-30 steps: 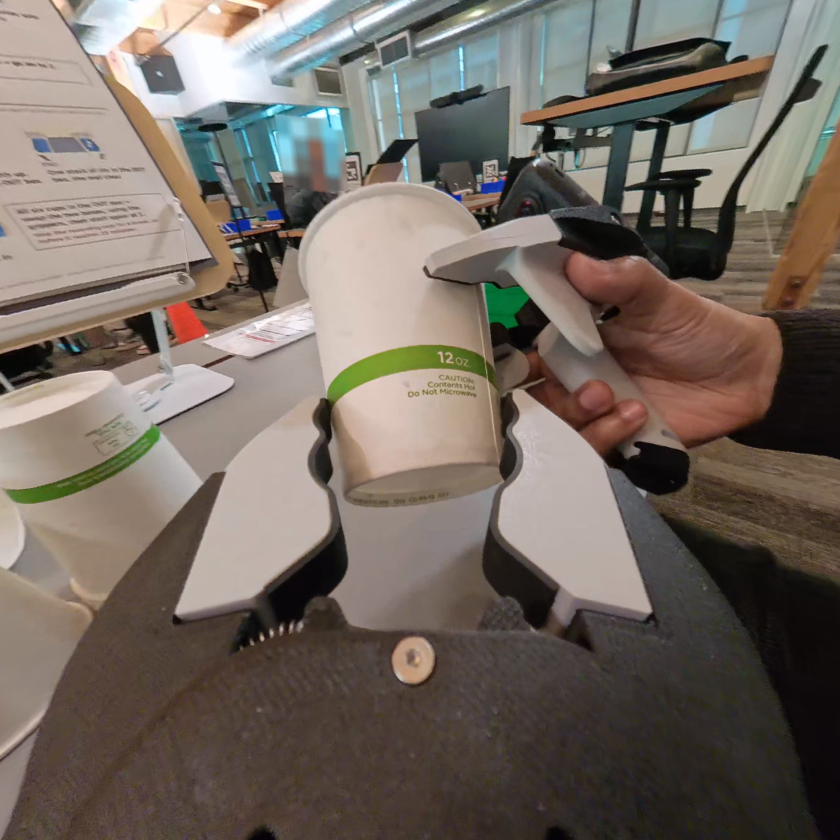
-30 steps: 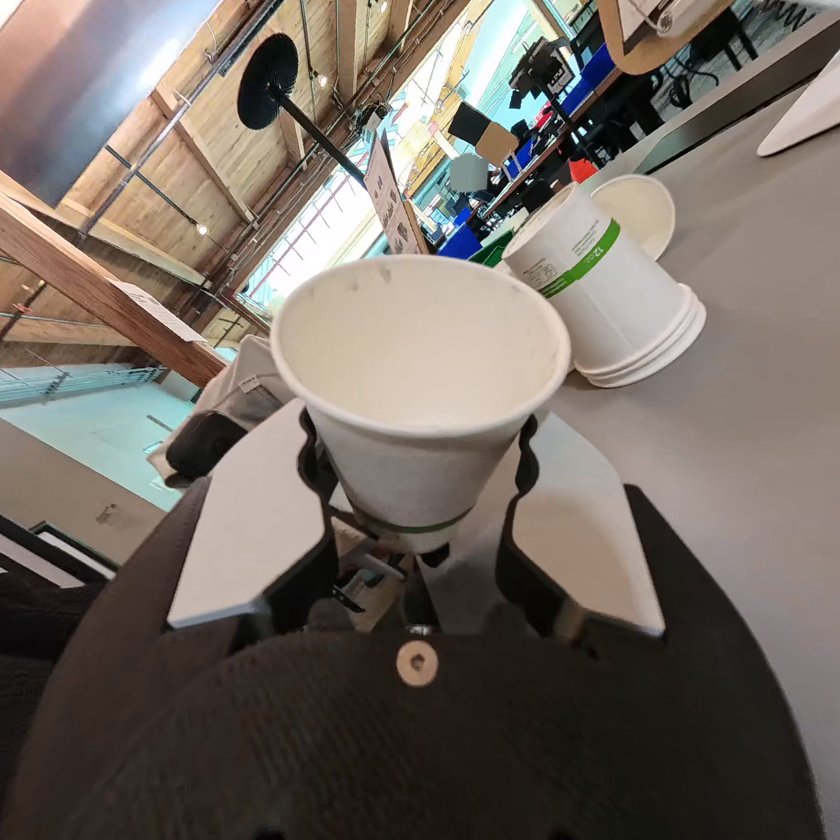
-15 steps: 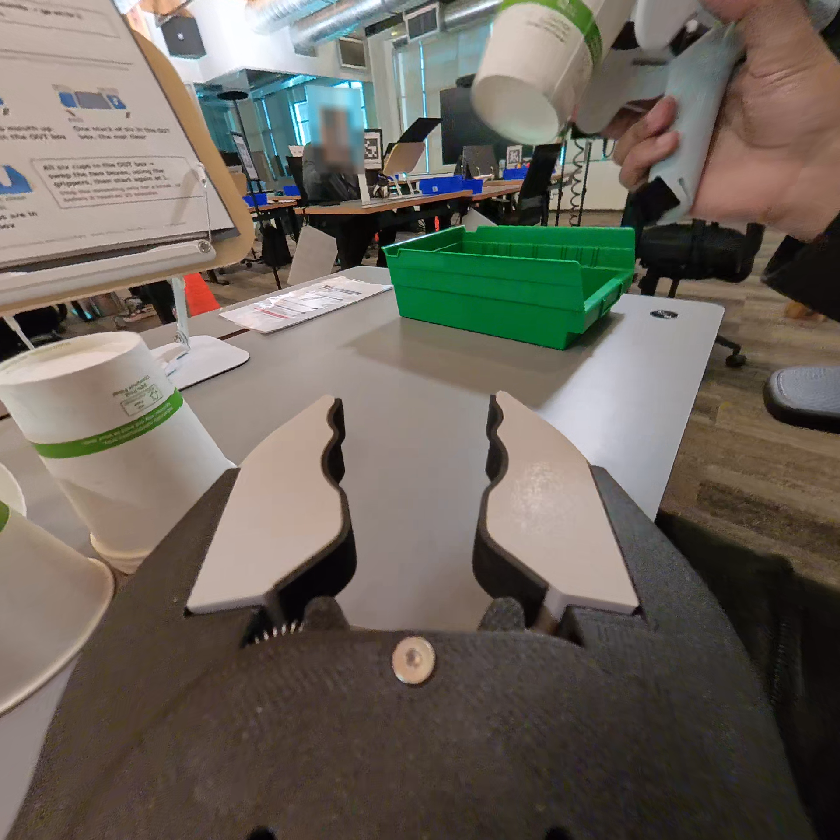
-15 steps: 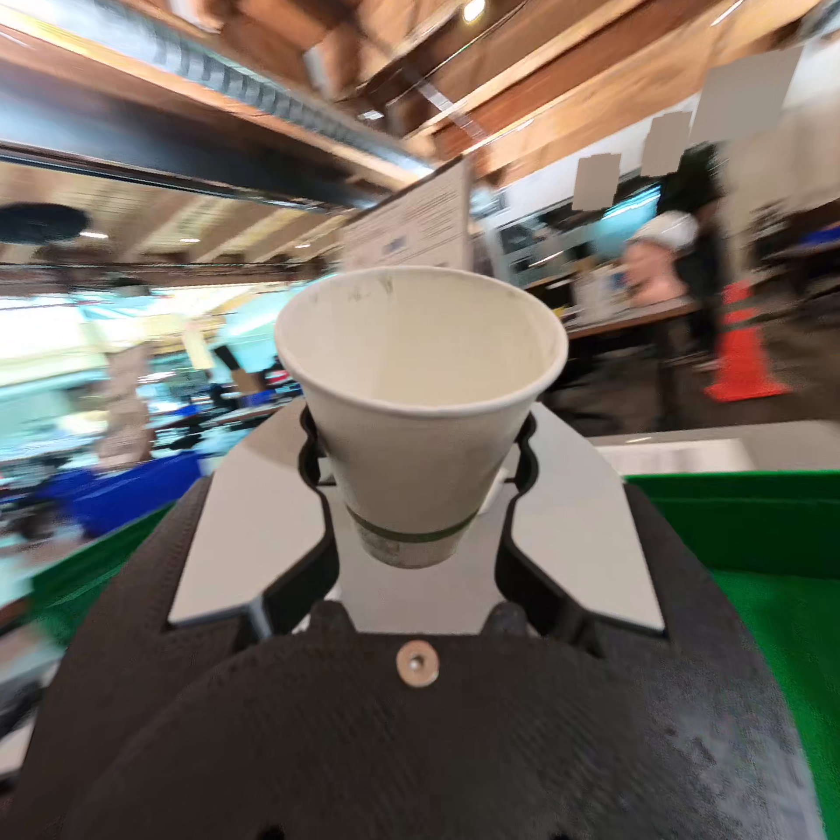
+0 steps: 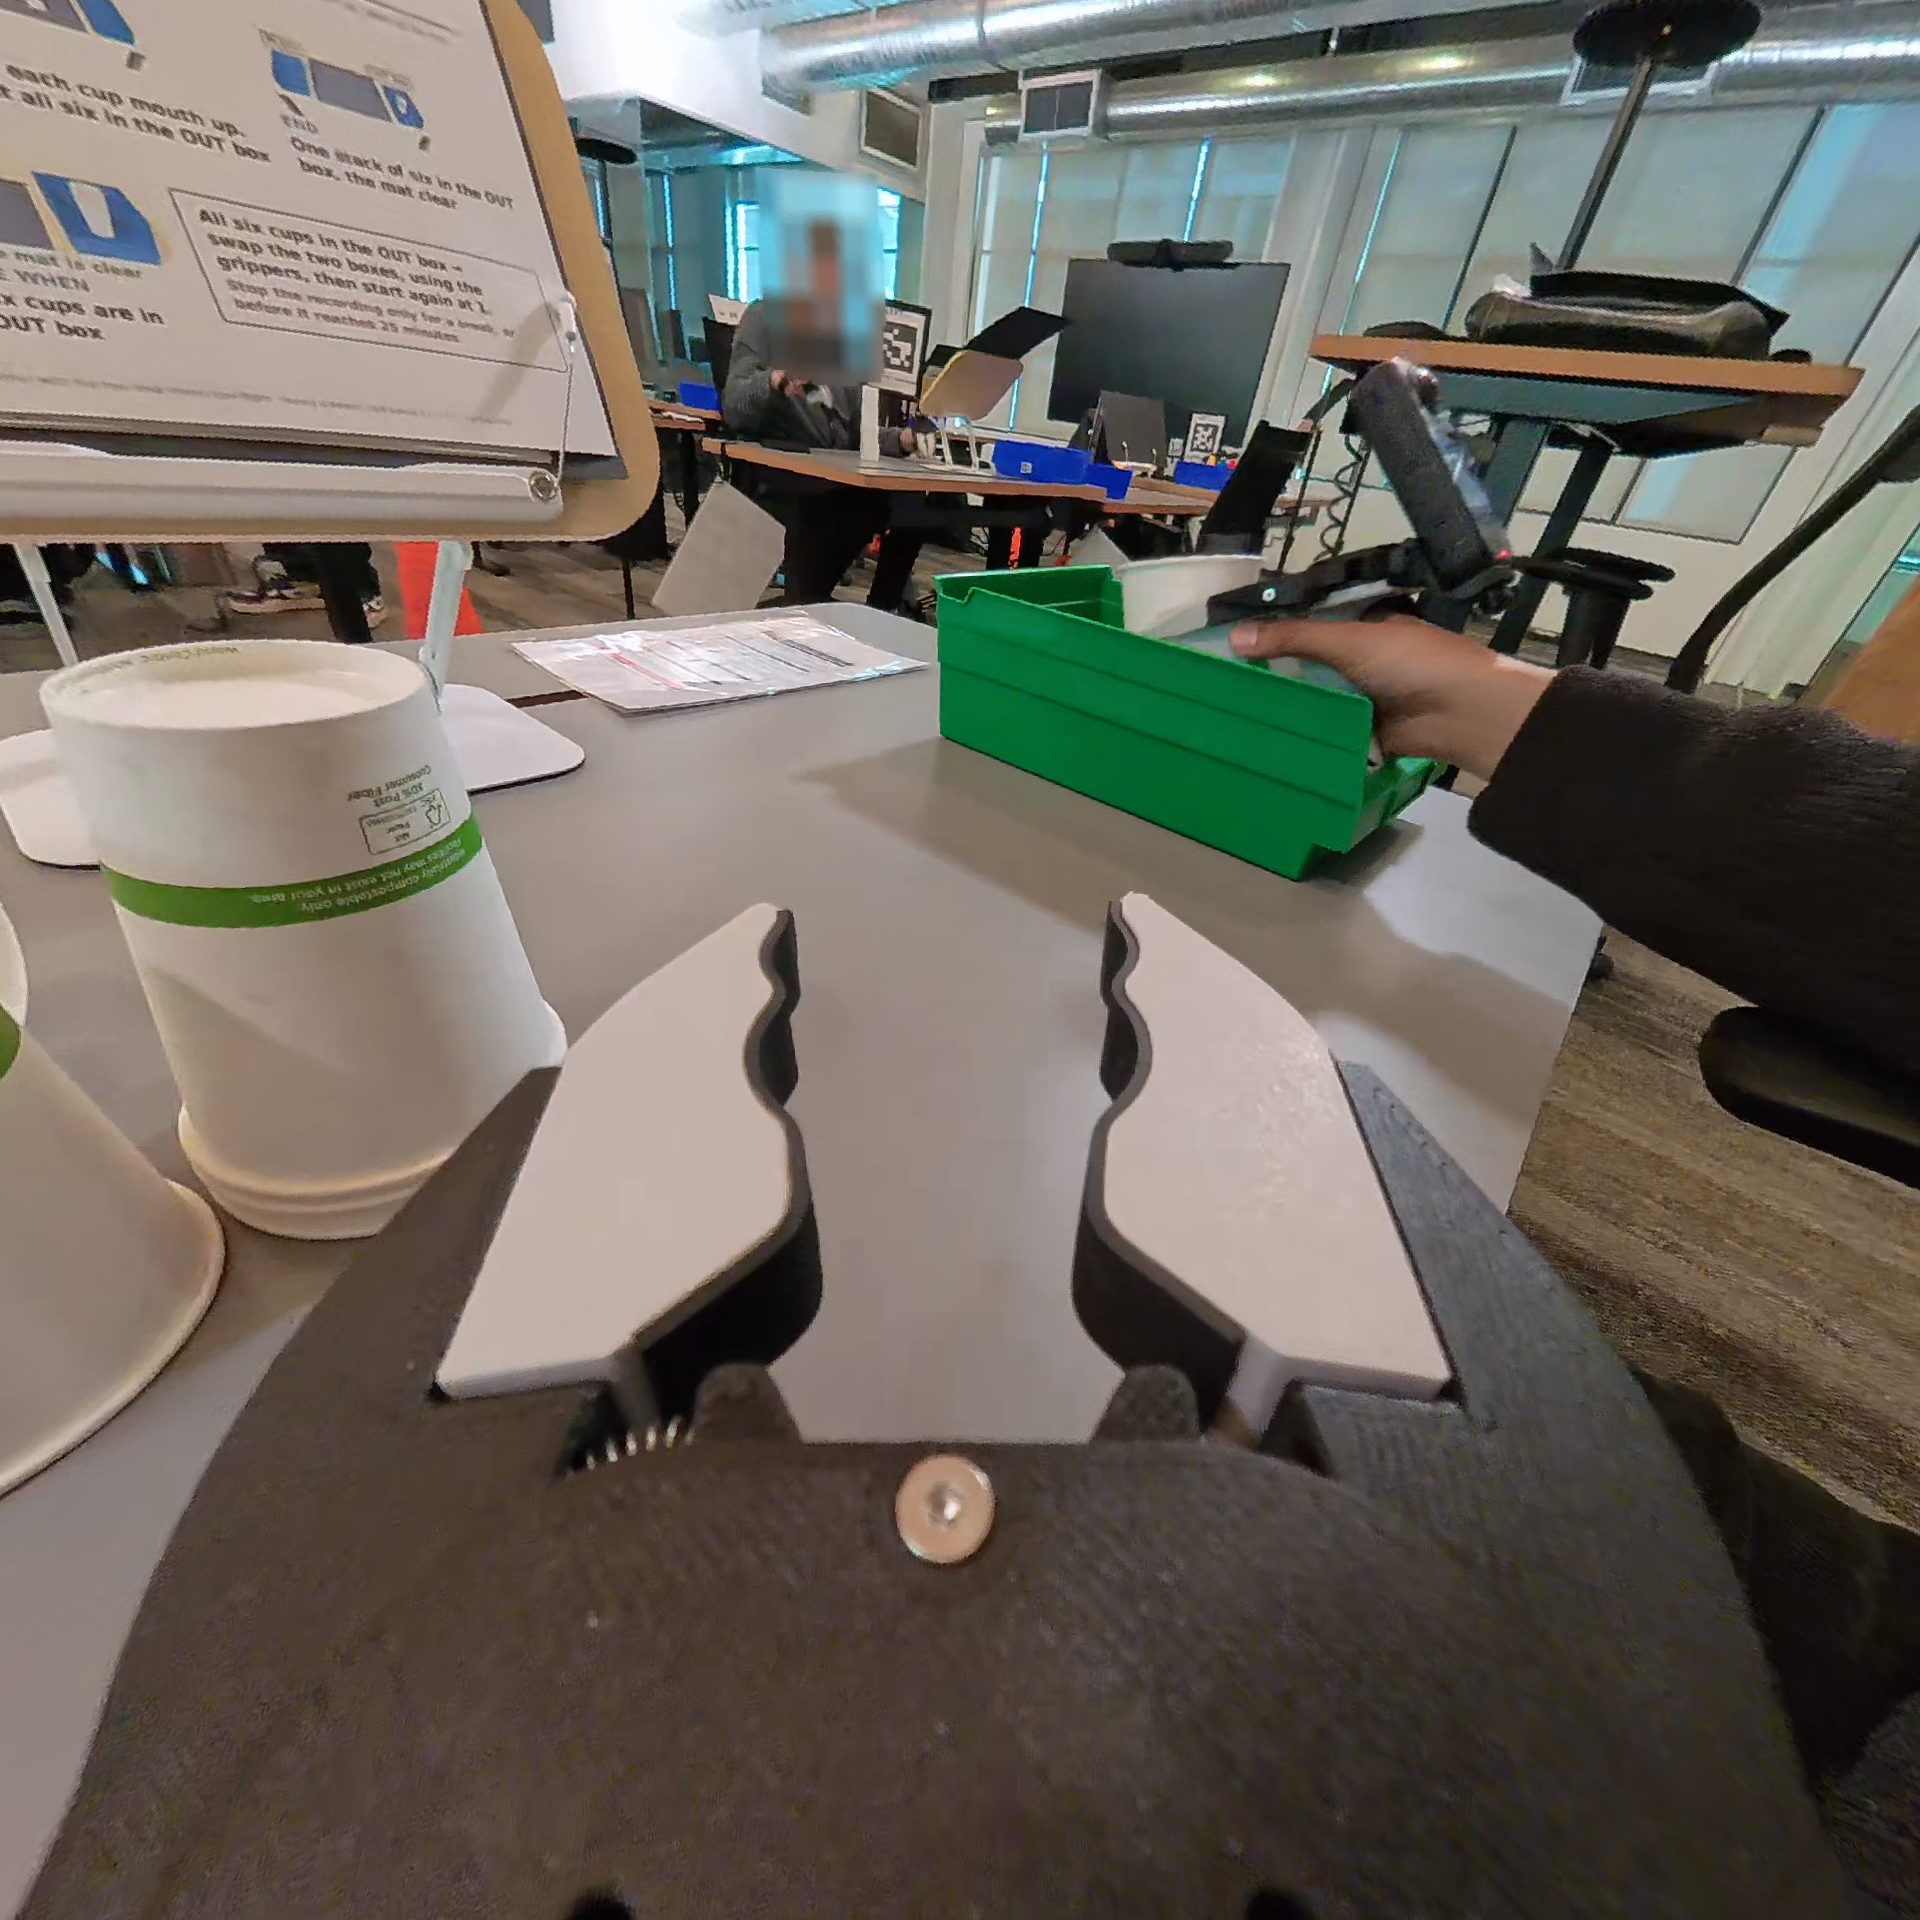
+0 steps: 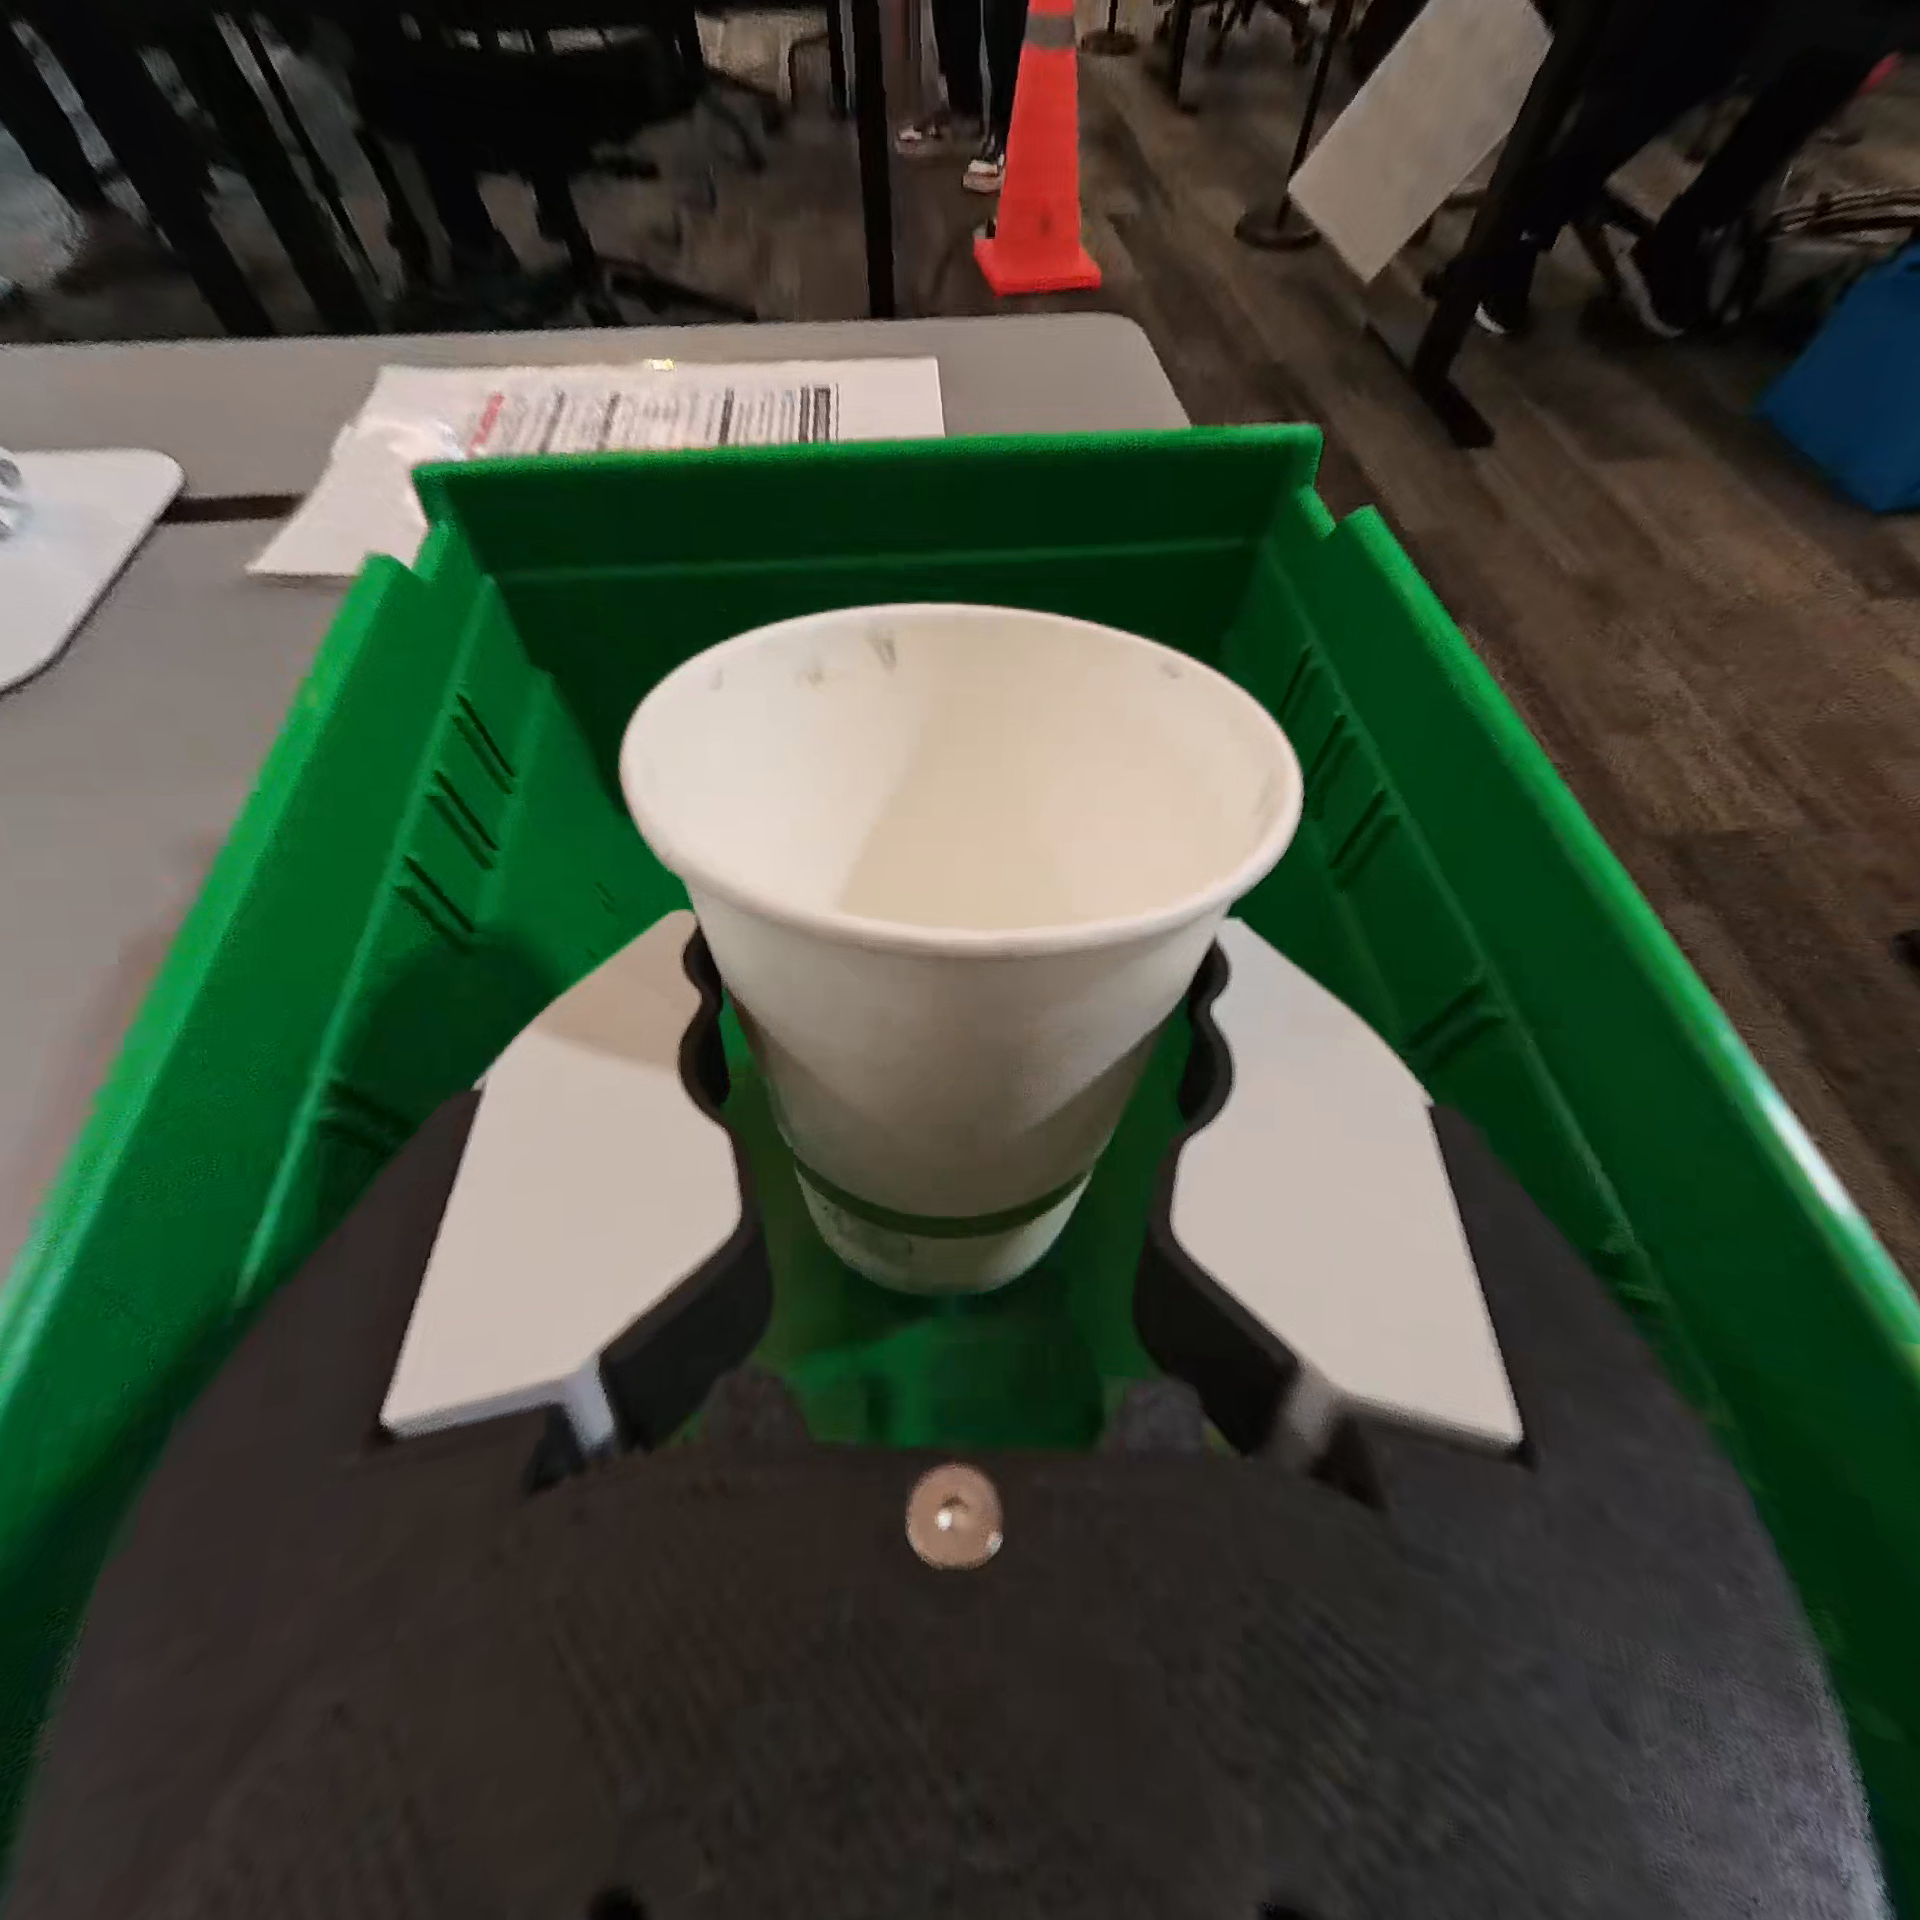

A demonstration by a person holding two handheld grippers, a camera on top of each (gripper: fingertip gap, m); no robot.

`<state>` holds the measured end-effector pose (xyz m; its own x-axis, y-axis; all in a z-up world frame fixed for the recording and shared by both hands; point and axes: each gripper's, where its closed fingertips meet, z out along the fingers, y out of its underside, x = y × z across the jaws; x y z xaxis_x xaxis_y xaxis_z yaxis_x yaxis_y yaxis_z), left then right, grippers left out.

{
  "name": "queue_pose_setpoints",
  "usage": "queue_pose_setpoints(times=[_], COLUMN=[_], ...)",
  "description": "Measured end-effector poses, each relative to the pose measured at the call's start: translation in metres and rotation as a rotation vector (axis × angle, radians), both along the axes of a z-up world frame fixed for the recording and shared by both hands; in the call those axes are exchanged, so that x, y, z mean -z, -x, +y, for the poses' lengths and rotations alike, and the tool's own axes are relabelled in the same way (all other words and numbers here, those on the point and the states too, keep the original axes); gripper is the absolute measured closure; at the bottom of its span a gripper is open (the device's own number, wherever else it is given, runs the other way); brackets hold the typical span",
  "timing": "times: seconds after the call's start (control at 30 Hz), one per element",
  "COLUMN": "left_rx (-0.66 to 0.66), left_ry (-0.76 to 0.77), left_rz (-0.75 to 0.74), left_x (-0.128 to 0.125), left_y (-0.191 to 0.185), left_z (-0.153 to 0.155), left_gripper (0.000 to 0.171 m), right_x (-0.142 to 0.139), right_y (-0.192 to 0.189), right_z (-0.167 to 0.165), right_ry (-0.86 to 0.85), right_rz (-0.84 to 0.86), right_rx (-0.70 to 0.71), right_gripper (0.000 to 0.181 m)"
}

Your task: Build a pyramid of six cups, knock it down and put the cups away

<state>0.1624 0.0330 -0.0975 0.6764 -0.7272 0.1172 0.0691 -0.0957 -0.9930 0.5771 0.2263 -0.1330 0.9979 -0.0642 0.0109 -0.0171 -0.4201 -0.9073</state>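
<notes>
— Inside the green bin (image 6: 862, 509), low between its walls: clenching the right gripper (image 6: 958, 961) on a white paper cup (image 6: 966, 1060), mouth up, squeezing its lower half just above the green band.

— Touching the bin's bottom?

— Hard to tell; hiding the base behind the fingers. Judging it close, though.

— Handling it how, then?

— Squeezing lightly, most likely, guarding against buckling such thin paper. Holding it upright and centred, steering clear of the ribbed side walls.

— And the left gripper (image 5: 948, 966)?

— Hanging released over the grey table (image 5: 935, 831), well apart from the bin, grasping nothing. Sitting just beside a stack of upturned cups (image 5: 301, 935), with another upturned cup (image 5: 83, 1247) showing at the left edge.

— Anything else lying on that table?

— Sharing it with a sleeved printed sheet (image 5: 717, 655) behind the bin, and a clipboard stand (image 5: 312, 260) bearing an instruction page.

— Beyond?

— Looking out on an open office: dark wood-look floor (image 6: 1610, 623), an orange cone (image 6: 1039, 156), a black monitor (image 5: 1164, 343), someone (image 5: 790, 395) sitting at a far desk.
</notes>
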Motion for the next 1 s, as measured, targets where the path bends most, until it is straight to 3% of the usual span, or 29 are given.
queue_pose_setpoints(times=[0.17, 0.67, 1.0], left_rx=[0.039, 0.022, 0.026], left_ry=[0.012, -0.048, -0.059], left_rz=[0.002, 0.037, 0.051], left_x=[0.002, -0.004, -0.004], left_y=[-0.007, -0.008, -0.009], left_z=[-0.005, -0.005, -0.006], left_gripper=[0.115, 0.117, 0.117], right_x=[0.007, -0.023, -0.031], right_y=[-0.004, -0.015, -0.002], right_z=[-0.002, -0.024, -0.048], right_ry=[0.035, -0.001, 0.051], right_rz=[0.009, -0.181, -0.108], right_rx=[-0.016, -0.009, -0.062], right_gripper=[0.092, 0.092, 0.095])
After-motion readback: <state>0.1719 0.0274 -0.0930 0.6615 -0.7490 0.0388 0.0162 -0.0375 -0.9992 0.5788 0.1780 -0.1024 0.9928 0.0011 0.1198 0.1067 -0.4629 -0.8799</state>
